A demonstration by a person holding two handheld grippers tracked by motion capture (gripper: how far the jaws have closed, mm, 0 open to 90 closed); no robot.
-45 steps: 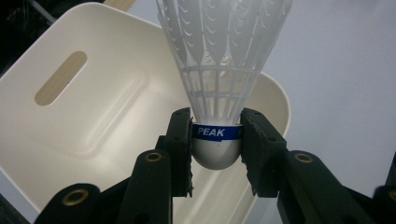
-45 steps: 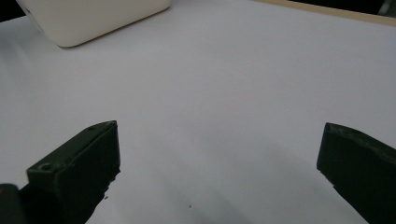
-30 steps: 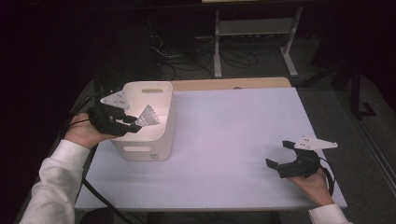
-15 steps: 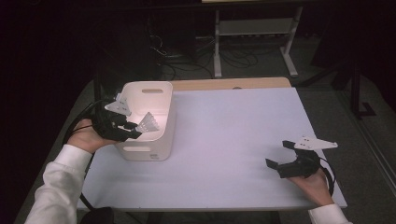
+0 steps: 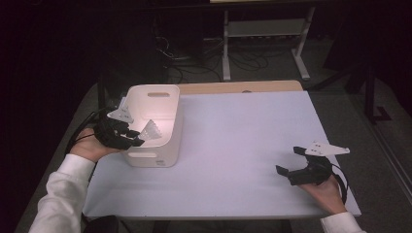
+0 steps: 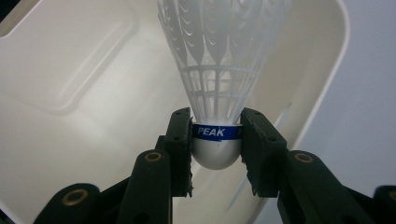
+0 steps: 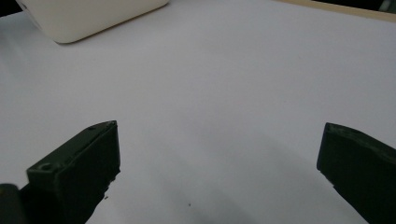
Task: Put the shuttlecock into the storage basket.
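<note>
Your left gripper (image 6: 216, 135) clamps the shuttlecock (image 6: 217, 84) inside the white bin (image 5: 165, 92) — release remains; right gripper (image 5: 305, 170) open, idle.

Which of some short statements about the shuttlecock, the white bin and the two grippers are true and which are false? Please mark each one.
1. The left gripper is shut on the shuttlecock, at its rounded base. True.
2. The shuttlecock lies on the table beside the white bin. False: it is held over the inside of the bin, feathers pointing away from the gripper.
3. The right gripper holds a second shuttlecock. False: its jaws stand open with nothing between them, above the bare table.
4. The band around the shuttlecock's base is blue. True.
5. The white bin stands on the left part of the table in the high view. True.
</note>
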